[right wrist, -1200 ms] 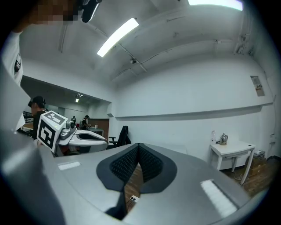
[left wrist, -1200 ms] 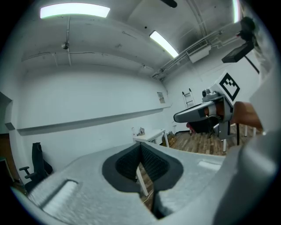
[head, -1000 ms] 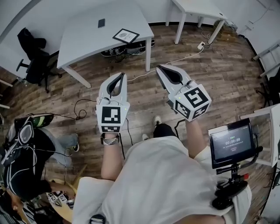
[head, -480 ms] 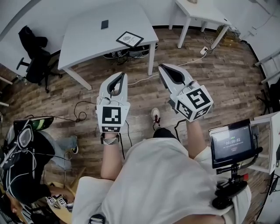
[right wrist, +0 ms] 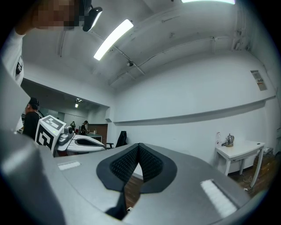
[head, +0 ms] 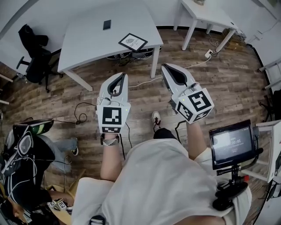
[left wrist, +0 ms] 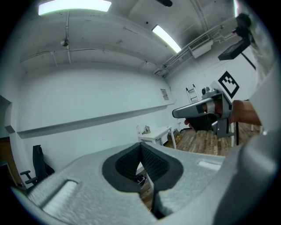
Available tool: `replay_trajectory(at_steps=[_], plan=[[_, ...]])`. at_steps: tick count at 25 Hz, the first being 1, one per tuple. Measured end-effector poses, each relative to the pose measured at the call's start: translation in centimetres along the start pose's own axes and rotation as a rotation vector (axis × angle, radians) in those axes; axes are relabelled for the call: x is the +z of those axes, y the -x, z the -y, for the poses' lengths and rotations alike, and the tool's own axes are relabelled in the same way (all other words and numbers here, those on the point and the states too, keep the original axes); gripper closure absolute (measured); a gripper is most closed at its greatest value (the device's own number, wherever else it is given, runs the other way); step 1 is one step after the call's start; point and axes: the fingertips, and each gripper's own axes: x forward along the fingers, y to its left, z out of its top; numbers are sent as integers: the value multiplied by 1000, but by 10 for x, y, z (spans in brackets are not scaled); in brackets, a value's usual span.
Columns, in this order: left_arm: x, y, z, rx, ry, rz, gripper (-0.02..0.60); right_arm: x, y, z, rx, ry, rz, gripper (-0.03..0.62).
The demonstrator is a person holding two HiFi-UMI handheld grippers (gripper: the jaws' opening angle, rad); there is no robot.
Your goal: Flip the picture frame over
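A black-edged picture frame (head: 133, 42) with a white face and a round print lies flat near the front right corner of the white table (head: 88, 39). My left gripper (head: 122, 75) hangs over the wooden floor short of the table, jaws shut and empty. My right gripper (head: 164, 67) is beside it to the right, pointing level toward the table's right leg, also shut with nothing held. In the left gripper view the pads (left wrist: 141, 160) meet at the tips; the right gripper (left wrist: 175, 113) shows there too. In the right gripper view the pads (right wrist: 138, 163) also meet.
A dark phone (head: 107, 24) lies farther back on the table. A black office chair (head: 33, 55) stands at the table's left. A second white table (head: 206, 13) is at the back right. Cables (head: 83, 114) run across the floor. A screen on a stand (head: 232, 143) is at the right.
Both grippers and the person have moved forward toward the table, which now sits closer in the head view. Jaws stayed shut.
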Motion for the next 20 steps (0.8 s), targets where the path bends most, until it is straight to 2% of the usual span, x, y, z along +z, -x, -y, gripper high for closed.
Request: replay_trajectory(at_steps=[6, 13, 20], plan=[[-7, -44, -10, 5, -1, -30, 578, -5, -33, 36, 5, -12, 6, 592], [-8, -64, -15, -2, -31, -59, 578, -13, -47, 54, -3, -10, -23, 592], [-1, -148, -9, -7, -54, -105, 577, -19, -80, 131, 25, -23, -50, 592]])
